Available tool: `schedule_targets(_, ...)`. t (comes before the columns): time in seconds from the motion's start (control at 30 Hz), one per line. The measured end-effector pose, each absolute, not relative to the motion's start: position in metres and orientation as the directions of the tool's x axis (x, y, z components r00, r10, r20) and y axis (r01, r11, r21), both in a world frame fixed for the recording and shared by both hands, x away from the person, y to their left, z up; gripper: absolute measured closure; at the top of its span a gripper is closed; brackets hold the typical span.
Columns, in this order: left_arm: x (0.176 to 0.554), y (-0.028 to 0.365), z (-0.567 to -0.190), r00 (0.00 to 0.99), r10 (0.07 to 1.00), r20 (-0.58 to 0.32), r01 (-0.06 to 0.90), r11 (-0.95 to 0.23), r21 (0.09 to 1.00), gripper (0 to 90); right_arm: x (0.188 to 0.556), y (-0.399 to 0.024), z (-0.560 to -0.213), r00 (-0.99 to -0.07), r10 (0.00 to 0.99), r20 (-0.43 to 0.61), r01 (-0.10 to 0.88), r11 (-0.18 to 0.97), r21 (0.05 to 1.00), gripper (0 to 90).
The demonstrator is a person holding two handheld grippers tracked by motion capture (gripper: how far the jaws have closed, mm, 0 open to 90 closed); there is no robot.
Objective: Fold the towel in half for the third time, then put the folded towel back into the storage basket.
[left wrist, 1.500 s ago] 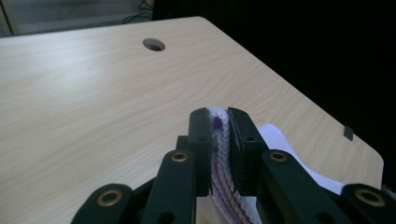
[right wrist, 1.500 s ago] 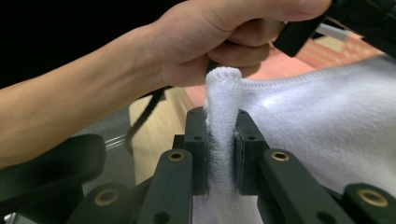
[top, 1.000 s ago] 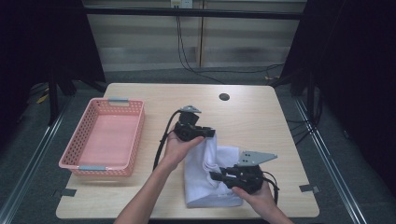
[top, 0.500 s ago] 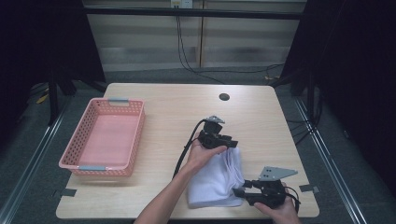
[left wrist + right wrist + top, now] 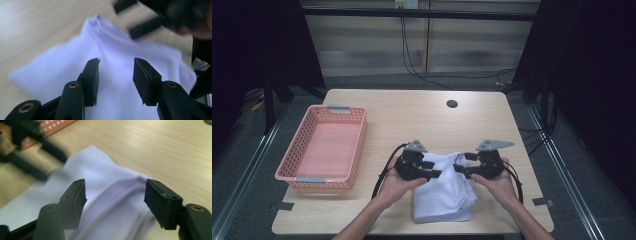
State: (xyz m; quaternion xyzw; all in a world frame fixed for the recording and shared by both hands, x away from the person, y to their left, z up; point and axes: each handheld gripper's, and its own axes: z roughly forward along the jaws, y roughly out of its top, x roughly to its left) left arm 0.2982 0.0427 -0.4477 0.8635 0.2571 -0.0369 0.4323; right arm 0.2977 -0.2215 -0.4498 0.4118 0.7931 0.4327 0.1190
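Note:
A folded white cloth [image 5: 446, 200] lies on the wooden table [image 5: 412, 112] near its front edge. My left gripper [image 5: 435, 170] and right gripper [image 5: 459, 170] face each other just over the cloth's far part, tips a short way apart. Both have just been opening their jaws. In the left gripper view, my left gripper [image 5: 116, 75] is open, with the cloth [image 5: 62, 67] lying beneath and nothing pinched. In the right gripper view, my right gripper [image 5: 116, 197] is also open above the ridged cloth [image 5: 112, 185], and its pads press on nothing.
A pink plastic basket [image 5: 324, 145] stands at the table's left side, with nothing in it. A small dark round hole [image 5: 452, 104] sits near the far edge. Bare wood stretches beyond the cloth. Black cables trail from both grippers.
Both grippers were shut on the cloth's edges and have let go. The right hand came up from the front right corner; the left shifted right, then back. They now face each other.

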Motion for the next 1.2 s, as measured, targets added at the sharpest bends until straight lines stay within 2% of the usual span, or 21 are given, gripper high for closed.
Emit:
schedule_targets(0.1,0.281,0.047,-0.456,0.878,0.381,-0.290,0.463,-0.517,0.720,52.0,0.318,-0.211,-0.454,-0.620,0.769,0.154,0.559,0.295,0.775,31.6)
schedule_targets(0.17,0.275,0.047,-0.463,0.881,0.385,-0.277,0.458,-0.542,0.705,49.0,0.326,-0.208,-0.465,-0.593,0.802,0.071,0.575,0.360,0.735,34.7)
schedule_targets(0.27,0.270,0.052,-0.469,0.874,0.401,-0.272,0.468,-0.553,0.689,47.5,0.325,-0.215,-0.470,-0.576,0.813,0.086,0.591,0.342,0.730,36.9)
schedule_targets(0.33,0.267,0.061,-0.467,0.865,0.413,-0.285,0.484,-0.538,0.690,43.5,0.324,-0.226,-0.477,-0.557,0.827,0.072,0.615,0.353,0.705,40.7)
schedule_targets(0.43,0.256,0.078,-0.464,0.856,0.444,-0.266,0.489,-0.527,0.695,35.7,0.322,-0.237,-0.484,-0.556,0.829,0.066,0.635,0.372,0.677,40.1)
schedule_targets(0.47,0.253,0.083,-0.466,0.853,0.443,-0.277,0.497,-0.524,0.692,35.7,0.322,-0.239,-0.484,-0.557,0.827,0.076,0.638,0.367,0.677,39.5)
schedule_targets(0.57,0.241,0.093,-0.474,0.842,0.454,-0.291,0.519,-0.536,0.666,29.9,0.323,-0.239,-0.483,-0.585,0.805,0.095,0.618,0.367,0.696,33.3)
schedule_targets(0.67,0.233,0.094,-0.484,0.857,0.419,-0.299,0.503,-0.562,0.656,24.4,0.325,-0.234,-0.483,-0.628,0.767,0.133,0.586,0.354,0.729,25.3)
schedule_targets(0.8,0.236,0.088,-0.490,0.863,0.428,-0.269,0.492,-0.587,0.643,21.8,0.330,-0.230,-0.494,-0.647,0.749,0.141,0.597,0.383,0.704,20.9)
schedule_targets(0.83,0.236,0.086,-0.492,0.861,0.429,-0.272,0.495,-0.586,0.642,20.9,0.333,-0.231,-0.499,-0.631,0.757,0.172,0.625,0.364,0.691,15.7)
schedule_targets(1.03,0.232,0.079,-0.493,0.873,0.414,-0.258,0.474,-0.595,0.649,22.9,0.336,-0.232,-0.503,-0.638,0.741,0.210,0.642,0.360,0.677,17.4)
schedule_targets(1.07,0.231,0.078,-0.493,0.877,0.408,-0.255,0.468,-0.597,0.651,25.1,0.336,-0.232,-0.503,-0.641,0.738,0.212,0.642,0.365,0.674,18.5)
schedule_targets(1.1,0.231,0.076,-0.492,0.891,0.389,-0.235,0.441,-0.618,0.651,32.5,0.336,-0.233,-0.502,-0.645,0.732,0.220,0.644,0.366,0.672,21.3)
schedule_targets(1.13,0.231,0.076,-0.492,0.891,0.389,-0.235,0.441,-0.618,0.651,36.3,0.336,-0.233,-0.502,-0.645,0.732,0.220,0.644,0.366,0.672,21.3)
schedule_targets(1.17,0.230,0.076,-0.492,0.887,0.402,-0.226,0.444,-0.613,0.654,41.6,0.335,-0.233,-0.502,-0.652,0.719,0.240,0.648,0.363,0.670,26.6)
schedule_targets(1.2,0.232,0.077,-0.492,0.889,0.400,-0.225,0.443,-0.620,0.648,41.6,0.335,-0.233,-0.502,-0.652,0.719,0.240,0.648,0.363,0.670,26.6)
